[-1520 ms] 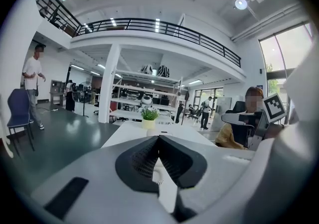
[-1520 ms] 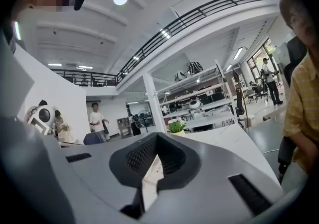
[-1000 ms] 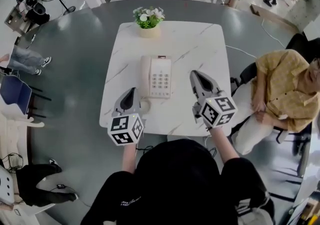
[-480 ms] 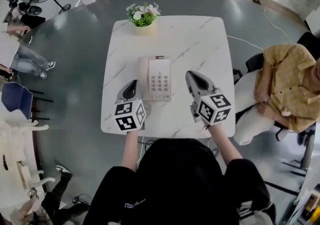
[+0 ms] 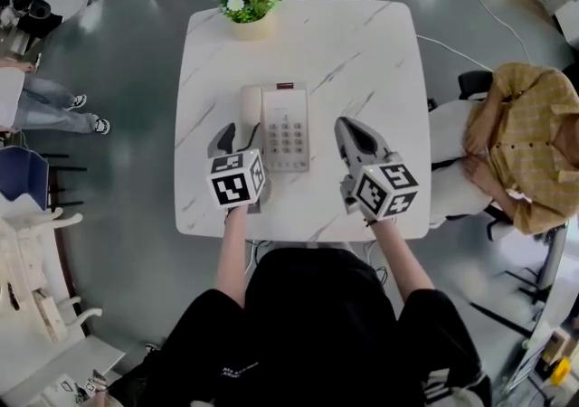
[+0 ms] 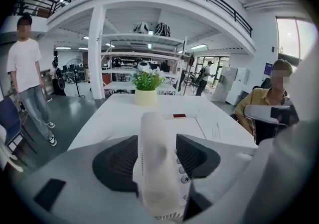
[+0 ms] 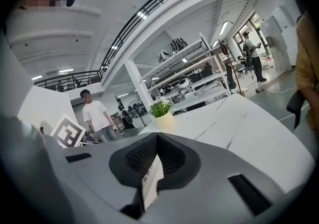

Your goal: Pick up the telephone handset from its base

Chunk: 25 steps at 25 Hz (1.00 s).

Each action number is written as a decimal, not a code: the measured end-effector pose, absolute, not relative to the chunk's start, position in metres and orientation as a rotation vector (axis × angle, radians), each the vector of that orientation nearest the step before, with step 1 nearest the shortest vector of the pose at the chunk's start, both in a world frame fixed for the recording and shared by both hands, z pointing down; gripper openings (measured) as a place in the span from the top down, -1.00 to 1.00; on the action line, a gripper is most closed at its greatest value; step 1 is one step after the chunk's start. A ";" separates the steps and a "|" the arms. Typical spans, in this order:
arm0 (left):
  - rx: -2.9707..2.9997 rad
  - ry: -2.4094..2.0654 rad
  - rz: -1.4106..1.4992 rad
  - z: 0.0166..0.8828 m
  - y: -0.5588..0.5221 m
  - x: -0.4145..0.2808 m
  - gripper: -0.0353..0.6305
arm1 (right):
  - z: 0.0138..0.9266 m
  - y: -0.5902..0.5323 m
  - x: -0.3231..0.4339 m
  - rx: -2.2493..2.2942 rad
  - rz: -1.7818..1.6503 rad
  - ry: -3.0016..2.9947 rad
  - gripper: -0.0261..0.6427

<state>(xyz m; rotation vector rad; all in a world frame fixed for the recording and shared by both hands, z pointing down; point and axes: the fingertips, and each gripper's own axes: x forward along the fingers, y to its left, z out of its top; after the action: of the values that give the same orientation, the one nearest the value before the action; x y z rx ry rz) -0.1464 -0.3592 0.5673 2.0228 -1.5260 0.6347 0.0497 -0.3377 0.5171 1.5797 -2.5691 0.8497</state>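
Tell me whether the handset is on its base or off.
On. The handset lies flat along the left side of the base, not raised.

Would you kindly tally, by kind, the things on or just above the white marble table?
Telephone base: 1
Handset: 1
Potted plant: 1
Tools: 2, the left tool and the right tool
Total: 5

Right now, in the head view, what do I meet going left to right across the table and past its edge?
left tongs, whose jaws have just been opening, with the handset between them → base → right tongs → seated person
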 end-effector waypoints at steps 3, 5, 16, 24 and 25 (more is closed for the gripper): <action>1.985 -1.474 0.674 0.585 -0.364 -0.143 0.15 | 0.525 -0.341 0.053 1.597 0.885 -2.550 0.95; 1.973 -1.450 0.692 0.595 -0.368 -0.139 0.13 | 0.529 -0.344 0.054 1.600 0.898 -2.543 0.95; 1.933 -1.455 0.810 0.617 -0.373 -0.140 0.19 | 0.544 -0.342 0.049 1.591 0.953 -2.523 0.95; 1.928 -1.518 0.706 0.614 -0.373 -0.139 0.25 | 0.546 -0.339 0.051 1.590 0.954 -2.508 0.95; 1.933 -1.519 0.689 0.613 -0.373 -0.139 0.26 | 0.545 -0.339 0.051 1.589 0.952 -2.508 0.95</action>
<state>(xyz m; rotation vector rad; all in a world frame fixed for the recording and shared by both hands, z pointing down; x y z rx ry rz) -0.1394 -0.3732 0.6126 1.9327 -1.5186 0.6894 0.0508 -0.3392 0.5453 1.5894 -2.5078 0.9518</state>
